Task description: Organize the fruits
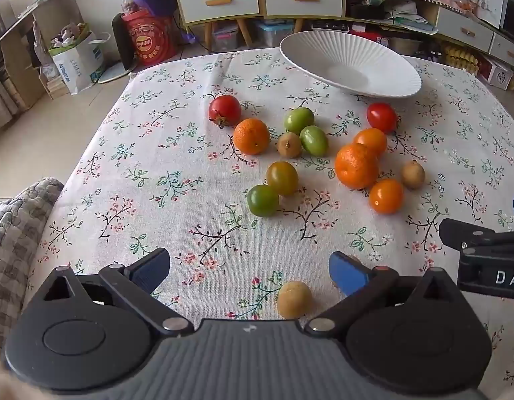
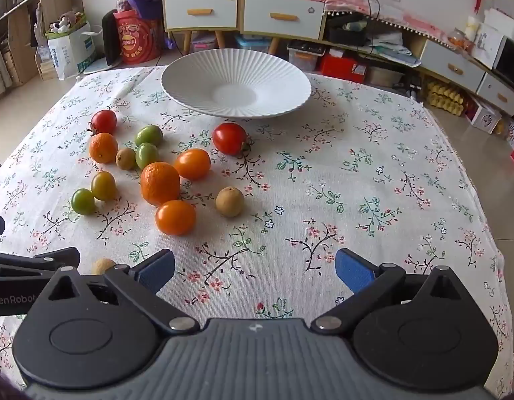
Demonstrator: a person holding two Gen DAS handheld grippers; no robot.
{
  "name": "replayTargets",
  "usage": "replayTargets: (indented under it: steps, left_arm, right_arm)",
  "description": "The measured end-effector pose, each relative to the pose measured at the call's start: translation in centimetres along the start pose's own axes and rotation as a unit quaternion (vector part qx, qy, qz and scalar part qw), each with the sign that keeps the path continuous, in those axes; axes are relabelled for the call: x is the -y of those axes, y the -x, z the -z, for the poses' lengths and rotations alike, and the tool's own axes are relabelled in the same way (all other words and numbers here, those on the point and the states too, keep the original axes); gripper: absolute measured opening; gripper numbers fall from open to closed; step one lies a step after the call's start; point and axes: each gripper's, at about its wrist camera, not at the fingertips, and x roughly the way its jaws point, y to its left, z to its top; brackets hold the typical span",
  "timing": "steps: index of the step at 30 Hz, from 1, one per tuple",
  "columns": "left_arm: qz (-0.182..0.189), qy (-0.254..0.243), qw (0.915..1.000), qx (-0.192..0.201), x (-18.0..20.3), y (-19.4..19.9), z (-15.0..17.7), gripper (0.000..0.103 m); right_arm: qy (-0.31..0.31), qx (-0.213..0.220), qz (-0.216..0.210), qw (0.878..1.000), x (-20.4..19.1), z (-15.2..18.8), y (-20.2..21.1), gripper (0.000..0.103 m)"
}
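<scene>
Both grippers tilt steeply down over the floral cloth (image 2: pixel 373 173), jaws wide and holding nothing. The left gripper (image 1: pixel 250 268) has a tan fruit (image 1: pixel 294 299) just below its fingers; the right gripper (image 2: pixel 255 271) hangs over bare cloth. Remaining fruits (image 2: pixel 159 183) cluster at its ten o'clock, the plate (image 2: pixel 236 81) at twelve.

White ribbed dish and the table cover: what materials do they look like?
White dish: likely glazed ceramic, matte to satin; crisp radial ribs, scalloped rim, soft sheen. Melamine is not ruled out.
Tablecloth: woven cotton or linen look, matte; visible weave grain, printed floral sprigs, draped edges.
</scene>
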Motion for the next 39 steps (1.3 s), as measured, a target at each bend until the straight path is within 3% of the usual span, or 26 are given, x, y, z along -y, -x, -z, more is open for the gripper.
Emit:
replayTargets:
  steps: [39]
  left_arm:
    - [-0.001,-0.002,1.0000,-0.005,-0.13,-0.16,0.08,0.097]
  right_arm:
    - [0.006,-0.001,-0.005,1.000,-0.66,-0.12,-0.02,0.103]
